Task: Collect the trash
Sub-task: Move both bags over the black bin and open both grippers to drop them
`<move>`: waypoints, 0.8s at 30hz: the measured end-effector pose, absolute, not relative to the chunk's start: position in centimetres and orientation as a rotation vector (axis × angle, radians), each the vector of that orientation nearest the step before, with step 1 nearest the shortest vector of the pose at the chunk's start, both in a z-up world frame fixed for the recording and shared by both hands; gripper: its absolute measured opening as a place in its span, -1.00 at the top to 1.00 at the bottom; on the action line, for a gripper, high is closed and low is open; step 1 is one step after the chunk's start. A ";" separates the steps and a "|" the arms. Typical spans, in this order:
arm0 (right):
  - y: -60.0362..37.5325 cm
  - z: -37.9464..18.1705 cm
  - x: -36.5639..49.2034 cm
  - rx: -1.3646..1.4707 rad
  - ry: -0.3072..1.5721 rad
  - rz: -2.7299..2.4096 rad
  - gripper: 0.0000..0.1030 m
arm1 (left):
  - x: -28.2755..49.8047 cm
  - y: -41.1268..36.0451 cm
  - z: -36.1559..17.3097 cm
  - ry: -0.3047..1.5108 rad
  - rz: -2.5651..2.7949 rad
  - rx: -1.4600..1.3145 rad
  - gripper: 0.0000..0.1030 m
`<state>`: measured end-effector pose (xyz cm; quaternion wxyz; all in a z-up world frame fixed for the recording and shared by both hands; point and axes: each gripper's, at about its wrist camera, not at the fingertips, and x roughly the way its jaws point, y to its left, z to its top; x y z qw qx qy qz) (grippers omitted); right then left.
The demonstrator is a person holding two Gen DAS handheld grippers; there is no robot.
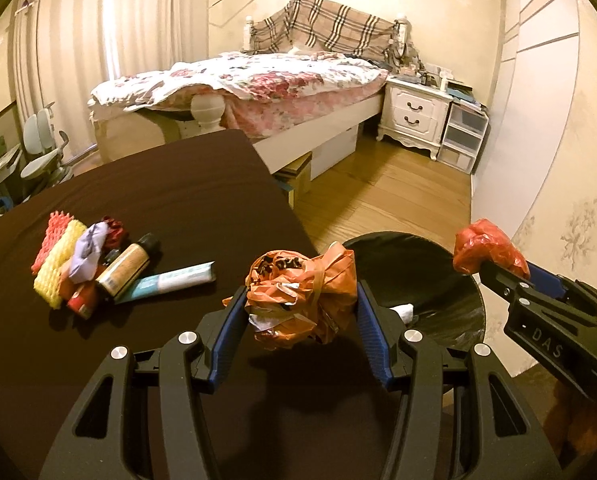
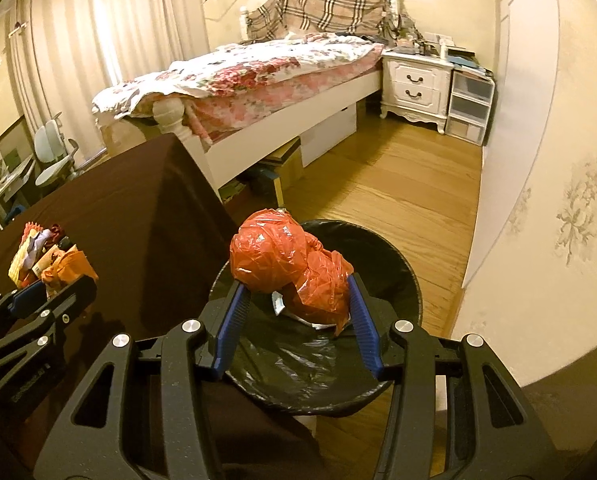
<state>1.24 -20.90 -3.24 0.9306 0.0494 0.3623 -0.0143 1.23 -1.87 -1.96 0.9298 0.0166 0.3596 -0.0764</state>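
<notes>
Two grippers loaded | left gripper [image 1: 301, 300] fingers clamp orange bag [image 1: 302, 292] at surface [image 1: 170, 184] edge | right gripper [image 2: 296, 292] clamps red bag [image 2: 286, 264] over bin [image 2: 402, 264] | remaining trash pile [image 1: 86, 264] mid-surface, floor [image 2: 378, 184] open beyond.

Only legible text: "DAS" in pale letters on the right gripper [image 1: 488, 266] body (left wrist view). Print on the orange bag [image 1: 298, 292] unreadable.
</notes>
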 end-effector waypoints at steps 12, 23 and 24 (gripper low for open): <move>-22.6 -3.6 2.0 0.126 0.742 -0.058 0.06 | 2.6 -4.6 -2.2 0.745 -0.170 0.072 -0.05; -23.6 -4.5 3.1 0.131 0.758 -0.088 0.00 | 4.0 -6.4 -2.3 0.750 -0.176 0.108 -0.21; -23.6 -4.6 3.1 0.131 0.761 -0.092 -0.12 | 4.1 -6.4 -2.3 0.750 -0.169 0.112 -0.29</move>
